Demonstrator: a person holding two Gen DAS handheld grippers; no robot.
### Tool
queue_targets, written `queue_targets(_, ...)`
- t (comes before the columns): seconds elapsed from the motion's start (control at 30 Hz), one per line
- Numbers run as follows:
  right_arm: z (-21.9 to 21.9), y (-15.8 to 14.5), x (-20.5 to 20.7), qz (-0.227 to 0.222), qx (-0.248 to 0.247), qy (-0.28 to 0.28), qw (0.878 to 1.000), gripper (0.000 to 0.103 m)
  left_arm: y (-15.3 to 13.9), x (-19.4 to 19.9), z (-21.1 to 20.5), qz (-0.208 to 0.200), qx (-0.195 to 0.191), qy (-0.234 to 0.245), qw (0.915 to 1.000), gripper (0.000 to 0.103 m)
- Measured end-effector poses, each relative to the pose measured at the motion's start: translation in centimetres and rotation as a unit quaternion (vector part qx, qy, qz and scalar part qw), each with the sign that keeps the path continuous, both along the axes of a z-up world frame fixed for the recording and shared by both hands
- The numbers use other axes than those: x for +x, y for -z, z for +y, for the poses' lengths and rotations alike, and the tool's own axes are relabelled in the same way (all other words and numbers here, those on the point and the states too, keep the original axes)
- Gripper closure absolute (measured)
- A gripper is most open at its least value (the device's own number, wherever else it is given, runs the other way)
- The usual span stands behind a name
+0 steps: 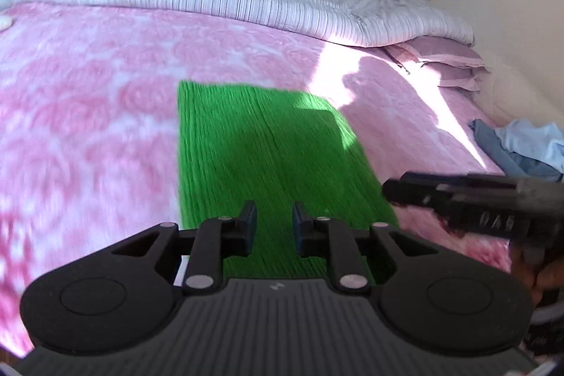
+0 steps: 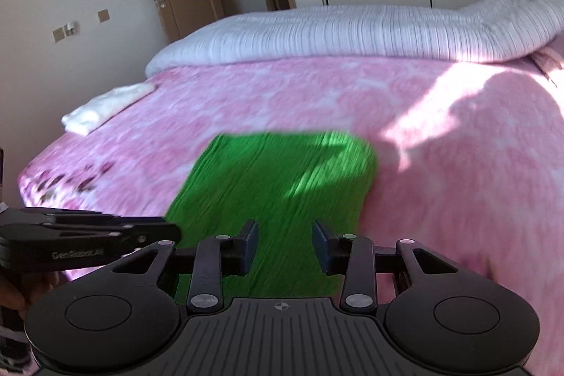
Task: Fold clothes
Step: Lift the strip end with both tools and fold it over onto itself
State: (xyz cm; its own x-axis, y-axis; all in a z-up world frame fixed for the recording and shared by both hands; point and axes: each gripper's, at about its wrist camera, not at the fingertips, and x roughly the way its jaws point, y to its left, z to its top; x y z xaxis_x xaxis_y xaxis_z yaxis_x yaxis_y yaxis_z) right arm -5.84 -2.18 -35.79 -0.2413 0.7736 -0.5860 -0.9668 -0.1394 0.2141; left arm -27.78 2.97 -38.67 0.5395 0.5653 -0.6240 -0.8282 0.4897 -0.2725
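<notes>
The green knitted garment lies flat as a neat rectangle on the pink blanket, near the bed's front edge, so I judge this piece nearly or fully folded. A blue pile of clothes at the right edge seems still unfolded; a white folded cloth waits at the left edge. No containers are visible. The left gripper and right gripper hover above the garment, jaws apart, holding nothing.

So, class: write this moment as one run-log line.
left gripper: open, empty | right gripper: open, empty | green cloth: flat on pink blanket, unheld
</notes>
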Motion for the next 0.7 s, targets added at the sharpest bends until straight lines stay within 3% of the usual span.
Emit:
queue_targets(0.13,-1.4,3.1,-1.8,-0.022,-0.050,0.011,0.998,0.065,2.0,0.3,-1.4,0.008,0.008,-0.018,0.9998,0.086)
queue_targets(0.2,-1.5,4.3,-2.1,-0.023,-0.044,0.019,0.999,0.065,1.6,0.6,-1.9,0.025,0.011,-0.022,0.9994,0.086)
queue_targets(0.43,-2.9,2.2,-2.3,0.004,-0.074,0.056,0.996,0.064,-0.6,0.5,-5.0,0.048,-0.012,-0.056,0.9972,0.084)
queue_targets(0.7,-7.0,1.3,-3.3,0.006,-0.088,0.091,0.992,0.052,-1.3,0.6,-9.3,0.093,-0.017,-0.064,0.9935,0.072)
